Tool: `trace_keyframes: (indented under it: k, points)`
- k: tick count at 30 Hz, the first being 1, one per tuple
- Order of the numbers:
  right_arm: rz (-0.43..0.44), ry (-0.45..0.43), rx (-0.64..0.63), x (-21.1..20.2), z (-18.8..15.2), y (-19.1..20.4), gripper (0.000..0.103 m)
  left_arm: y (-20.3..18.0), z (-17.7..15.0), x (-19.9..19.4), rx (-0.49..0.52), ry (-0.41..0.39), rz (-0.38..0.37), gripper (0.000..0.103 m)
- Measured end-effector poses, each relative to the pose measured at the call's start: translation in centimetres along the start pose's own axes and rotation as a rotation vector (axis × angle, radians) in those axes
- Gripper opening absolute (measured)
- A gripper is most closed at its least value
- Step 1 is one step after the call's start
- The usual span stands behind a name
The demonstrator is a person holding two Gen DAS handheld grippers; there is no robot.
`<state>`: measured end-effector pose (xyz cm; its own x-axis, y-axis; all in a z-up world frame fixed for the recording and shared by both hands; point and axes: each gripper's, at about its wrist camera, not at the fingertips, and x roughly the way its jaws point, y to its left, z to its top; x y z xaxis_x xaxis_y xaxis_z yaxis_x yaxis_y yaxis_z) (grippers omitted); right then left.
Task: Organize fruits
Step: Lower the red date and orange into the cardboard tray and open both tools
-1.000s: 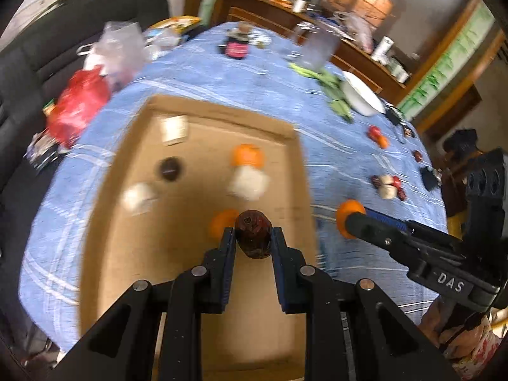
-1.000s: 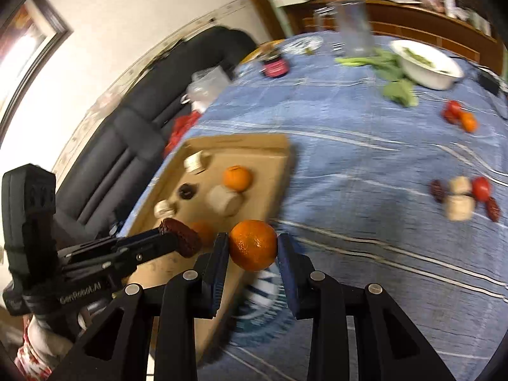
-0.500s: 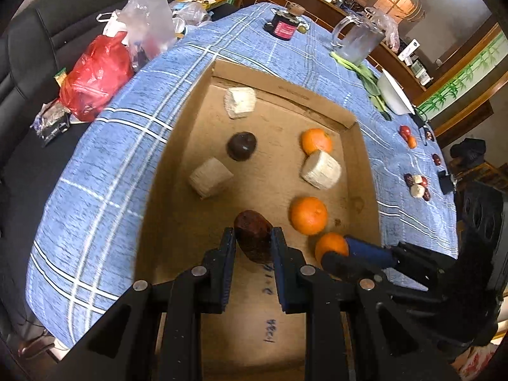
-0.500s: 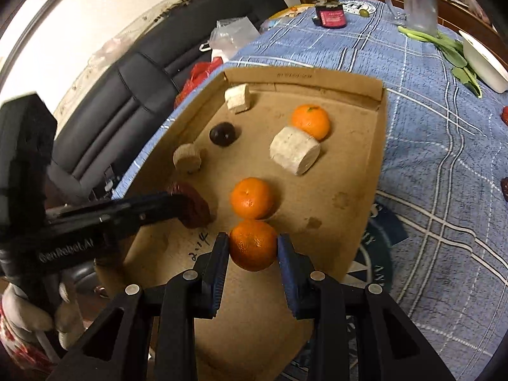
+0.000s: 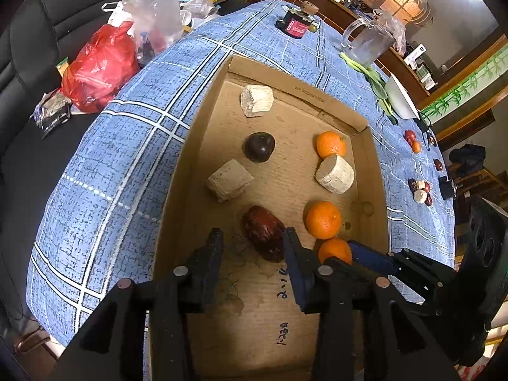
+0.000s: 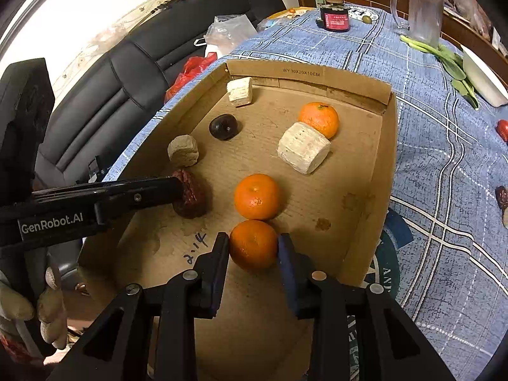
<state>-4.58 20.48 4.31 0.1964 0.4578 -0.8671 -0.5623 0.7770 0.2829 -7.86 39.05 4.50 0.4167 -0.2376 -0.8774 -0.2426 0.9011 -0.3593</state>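
A shallow cardboard box (image 5: 371, 171) (image 6: 385, 171) lies on the blue checked tablecloth. In it are two loose oranges (image 5: 324, 219) (image 6: 256, 196), a dark plum (image 5: 259, 146), three pale cut chunks (image 5: 335, 174) and a dark red date (image 5: 263, 236) (image 6: 192, 198). My left gripper (image 5: 252, 238) is open, its jaws on either side of the date, which rests on the box floor. My right gripper (image 6: 253, 243) is shut on another orange (image 6: 253, 244), low over the box floor beside the nearer loose orange.
More small fruits and pale chunks (image 5: 419, 189) lie on the cloth to the right of the box. A glass jug (image 5: 365, 43), a dark jar (image 5: 297, 23), greens and a white bowl (image 5: 401, 98) stand at the far end. Plastic bags (image 5: 101, 63) sit on the black sofa at left.
Both grippers came down into the box. My left gripper has opened and let the date down onto the box floor. The right gripper still grips its orange.
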Motion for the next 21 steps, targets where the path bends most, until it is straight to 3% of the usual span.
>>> trace_keyframes:
  k: [3, 7, 13, 21]
  points:
    - [0.01, -0.003, 0.013, -0.2, 0.1, -0.1, 0.036, 0.1, 0.1, -0.5, -0.007, -0.003, -0.01, 0.044]
    - [0.012, -0.03, 0.018, -1.2, 0.2, 0.1, 0.048, -0.1, 0.4, -1.8, -0.004, -0.032, -0.016, 0.049]
    - [-0.014, -0.102, 0.049, -3.4, 0.2, -0.3, 0.049, -1.1, 1.1, -3.7, 0.01, -0.089, 0.006, 0.07]
    - [-0.094, -0.17, 0.187, -7.0, -1.6, -4.8, 0.051, -5.9, 0.8, -3.8, 0.117, -0.113, 0.072, 0.071]
